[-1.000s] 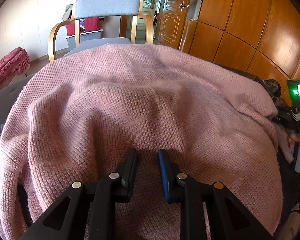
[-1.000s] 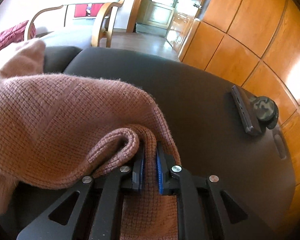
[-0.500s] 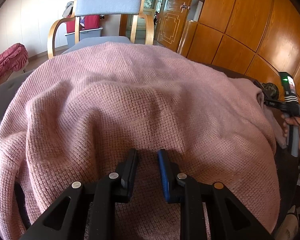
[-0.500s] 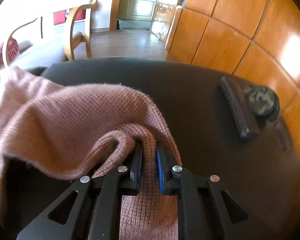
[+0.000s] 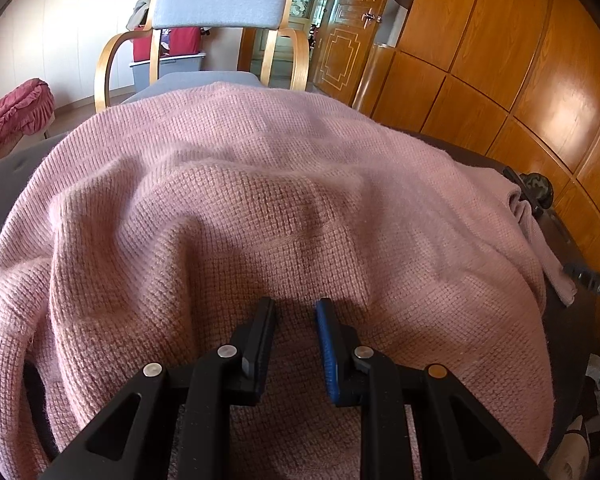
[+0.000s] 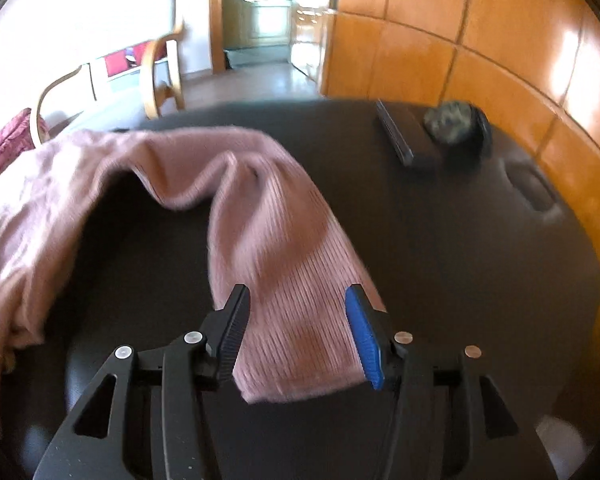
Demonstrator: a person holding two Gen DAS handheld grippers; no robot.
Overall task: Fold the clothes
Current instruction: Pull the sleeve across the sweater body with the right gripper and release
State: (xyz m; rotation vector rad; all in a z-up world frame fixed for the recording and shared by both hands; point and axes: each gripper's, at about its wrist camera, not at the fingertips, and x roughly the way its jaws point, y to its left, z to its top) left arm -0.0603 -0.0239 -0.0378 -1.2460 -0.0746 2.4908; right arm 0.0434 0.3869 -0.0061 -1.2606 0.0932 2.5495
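Note:
A pink knitted sweater (image 5: pixel 284 208) lies spread over the dark table and fills most of the left wrist view. My left gripper (image 5: pixel 295 312) rests on its near part with a small gap between the jaws and nothing pinched. In the right wrist view one sleeve (image 6: pixel 284 248) of the sweater trails toward me across the dark table (image 6: pixel 440 260). My right gripper (image 6: pixel 296 304) is wide open, with the ribbed cuff lying loose between its fingers. The right gripper's edge shows at the right of the left wrist view (image 5: pixel 592 284).
A flat dark box with a camouflage object (image 6: pixel 448 120) lies at the table's far right, next to wooden wall panels (image 6: pixel 500 60). A wooden armchair with grey cushions (image 5: pixel 216 12) stands beyond the table. A red cloth (image 5: pixel 12 116) lies at far left.
My right gripper has opened and let go of the sleeve cuff, which now lies loose on the table. The left gripper has stayed on the sweater.

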